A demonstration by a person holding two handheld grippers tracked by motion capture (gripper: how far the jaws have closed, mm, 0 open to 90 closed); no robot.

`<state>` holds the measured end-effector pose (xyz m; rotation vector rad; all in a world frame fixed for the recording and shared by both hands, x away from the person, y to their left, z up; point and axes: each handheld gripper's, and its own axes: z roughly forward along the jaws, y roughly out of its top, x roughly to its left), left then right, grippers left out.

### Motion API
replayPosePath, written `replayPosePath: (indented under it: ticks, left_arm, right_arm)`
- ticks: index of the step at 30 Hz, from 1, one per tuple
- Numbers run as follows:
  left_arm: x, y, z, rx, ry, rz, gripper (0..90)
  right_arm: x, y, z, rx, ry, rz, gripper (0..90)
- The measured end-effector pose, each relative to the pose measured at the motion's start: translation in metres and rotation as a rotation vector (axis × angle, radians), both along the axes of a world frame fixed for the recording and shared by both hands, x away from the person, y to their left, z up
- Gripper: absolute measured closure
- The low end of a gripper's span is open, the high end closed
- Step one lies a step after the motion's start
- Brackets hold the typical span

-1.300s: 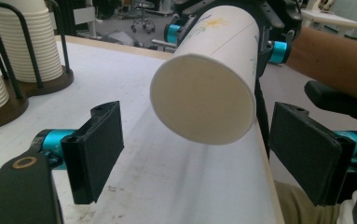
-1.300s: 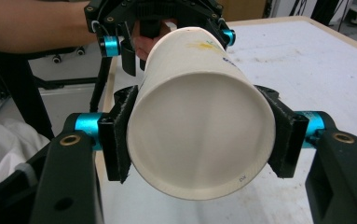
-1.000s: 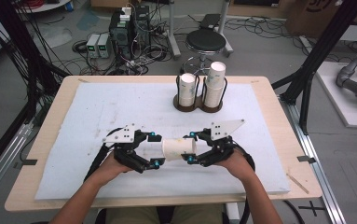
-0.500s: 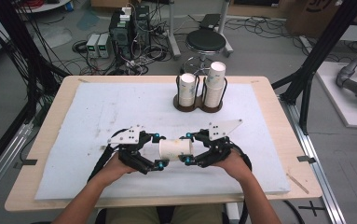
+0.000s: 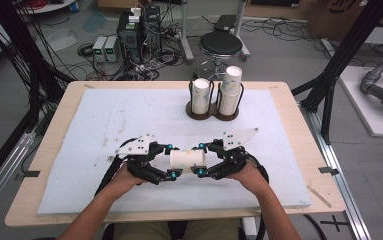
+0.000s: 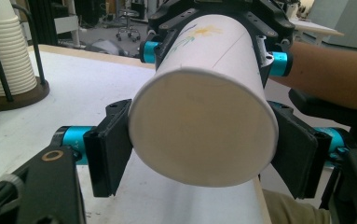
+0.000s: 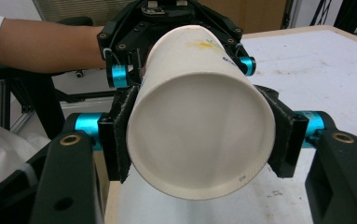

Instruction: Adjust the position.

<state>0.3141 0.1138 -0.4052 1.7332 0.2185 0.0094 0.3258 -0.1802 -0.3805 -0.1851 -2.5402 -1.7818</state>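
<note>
Your left gripper has just closed onto the white paper cup; your right gripper clamps its other end.

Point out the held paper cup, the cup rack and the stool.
paper cup (image 5: pixel 188 159): high view, middle of its side wall.
cup rack (image 5: pixel 213 115): high view, front of its brown base.
stool (image 5: pixel 221 44): high view, centre of its black seat.

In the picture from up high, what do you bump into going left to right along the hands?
left gripper → paper cup, lying on its side between the two → right gripper. Both grippers clamp the cup; the left one's jaws have just been closing on it.
</note>
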Motion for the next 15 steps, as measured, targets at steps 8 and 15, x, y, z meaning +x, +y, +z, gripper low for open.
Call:
replayPosePath:
  ticks: [8,15]
  left_arm:
    - [-0.0006,0.0023,0.0017,-0.003,-0.008,-0.008,31.4]
    - [-0.0007,0.0022,0.0028,0.01,-0.004,0.003,34.2]
  right_arm:
    - [0.0001,-0.0002,-0.0002,-0.003,0.015,0.006,37.4]
    - [0.0012,0.0002,-0.001,-0.018,0.037,-0.007,36.7]
